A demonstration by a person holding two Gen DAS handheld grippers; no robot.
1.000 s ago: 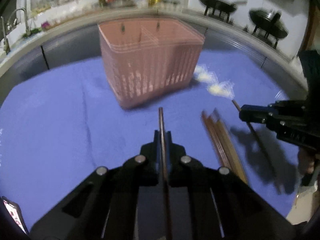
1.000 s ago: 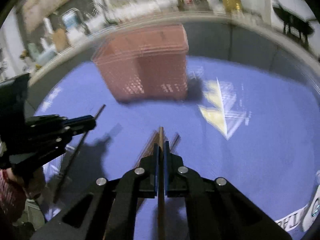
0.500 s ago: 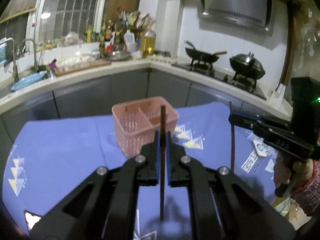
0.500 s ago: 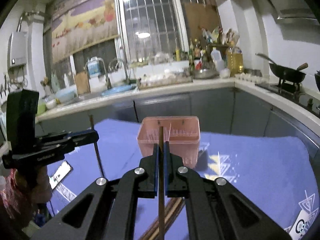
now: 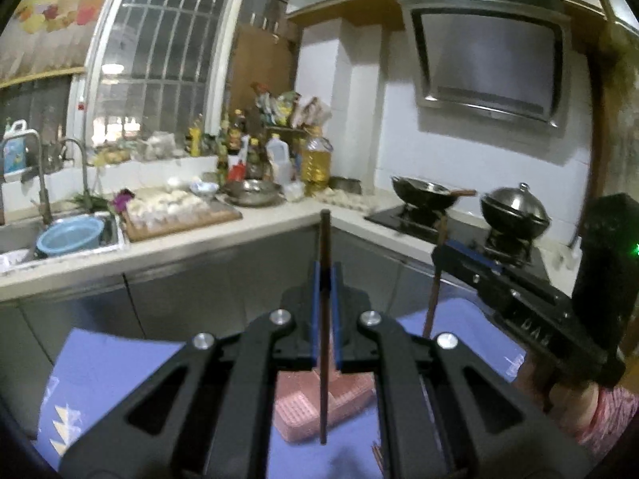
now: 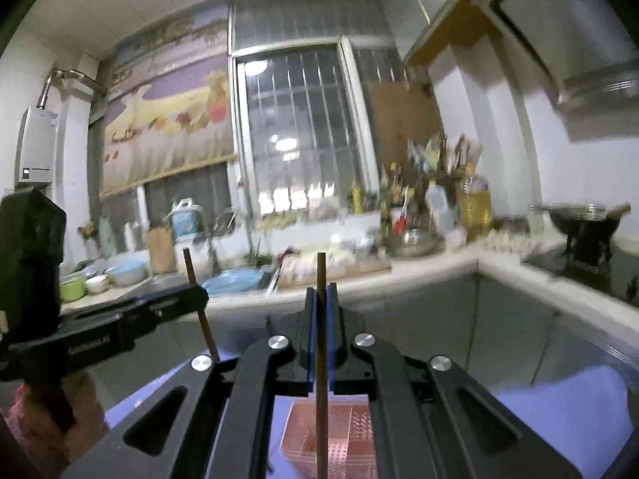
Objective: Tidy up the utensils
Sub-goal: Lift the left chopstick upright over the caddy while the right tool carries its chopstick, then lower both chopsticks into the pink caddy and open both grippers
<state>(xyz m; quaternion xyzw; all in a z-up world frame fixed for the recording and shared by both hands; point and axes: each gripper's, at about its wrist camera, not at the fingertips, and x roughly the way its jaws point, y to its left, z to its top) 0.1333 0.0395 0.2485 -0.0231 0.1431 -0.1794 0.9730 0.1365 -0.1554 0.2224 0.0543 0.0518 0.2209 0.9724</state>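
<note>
My left gripper [image 5: 326, 275] is shut on a dark chopstick [image 5: 324, 331] held upright; its lower end hangs over the pink basket [image 5: 303, 407]. My right gripper [image 6: 320, 299] is shut on a brown chopstick [image 6: 321, 359], also upright, above the pink basket [image 6: 351, 435]. Each gripper shows in the other's view: the right one [image 5: 439, 249] with its chopstick [image 5: 433, 299] at the right, the left one [image 6: 199, 295] with its chopstick [image 6: 197, 303] at the left. Both are raised high over the blue cloth [image 5: 112, 371].
More chopsticks [image 5: 375, 455] lie on the cloth by the basket. Behind runs a kitchen counter [image 5: 167, 239] with a sink and blue bowl [image 5: 70, 235], bottles, a cutting board, and a stove with a wok [image 5: 423, 195] and a lidded pot [image 5: 513, 207].
Both grippers have risen from the cloth with their chopsticks and tilted up. The basket has slid from mid-view to beneath the fingers. The chopsticks now stand upright over it.
</note>
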